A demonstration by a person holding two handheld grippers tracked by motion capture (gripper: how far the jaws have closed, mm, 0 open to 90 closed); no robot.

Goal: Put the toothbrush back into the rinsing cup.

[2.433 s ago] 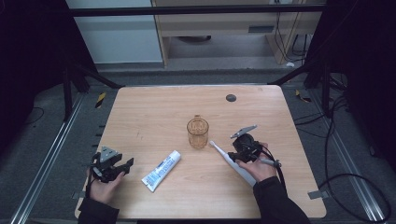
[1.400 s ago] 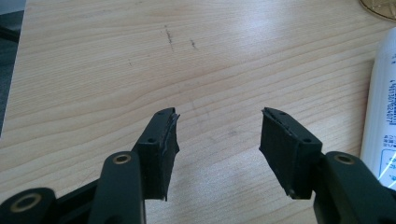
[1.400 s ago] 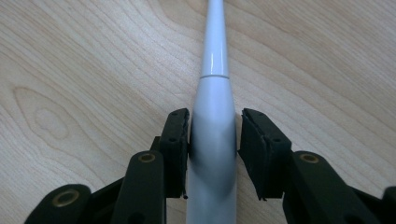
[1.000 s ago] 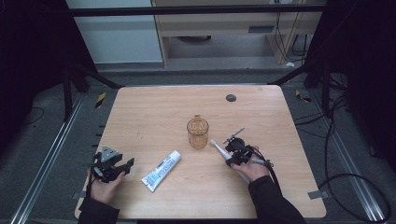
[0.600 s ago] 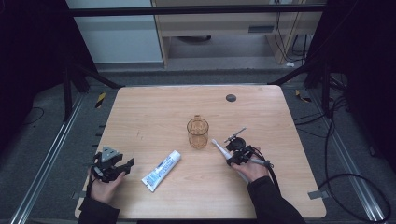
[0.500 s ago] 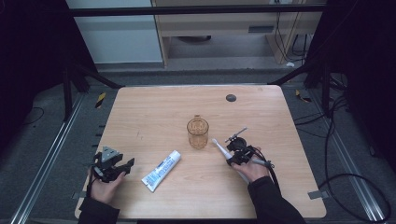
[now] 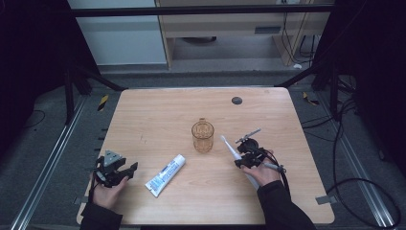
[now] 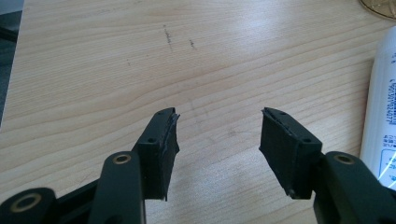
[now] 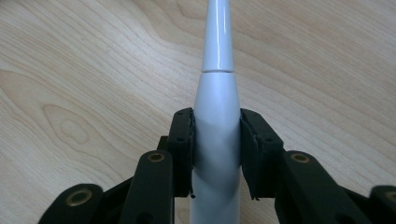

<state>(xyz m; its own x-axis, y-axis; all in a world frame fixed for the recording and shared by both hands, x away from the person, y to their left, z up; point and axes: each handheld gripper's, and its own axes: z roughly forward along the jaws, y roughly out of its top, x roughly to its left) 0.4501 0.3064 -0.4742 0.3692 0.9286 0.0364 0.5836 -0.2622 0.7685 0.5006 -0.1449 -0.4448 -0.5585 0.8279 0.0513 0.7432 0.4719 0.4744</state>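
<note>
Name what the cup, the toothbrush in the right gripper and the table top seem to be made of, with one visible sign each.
Cup: probably clear amber plastic or glass; see-through.
Toothbrush: glossy white plastic; sharp highlights.
Table top: pale wood or laminate; grain lines.

Your wooden table [image 7: 158, 110] carries an amber cup [image 7: 202, 135], a toothpaste tube [image 7: 165, 175] and a dark disc [image 7: 236, 100].

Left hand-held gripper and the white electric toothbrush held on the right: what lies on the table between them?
In the high view, a white toothpaste tube lies between the left hand-held gripper and the white electric toothbrush.
</note>
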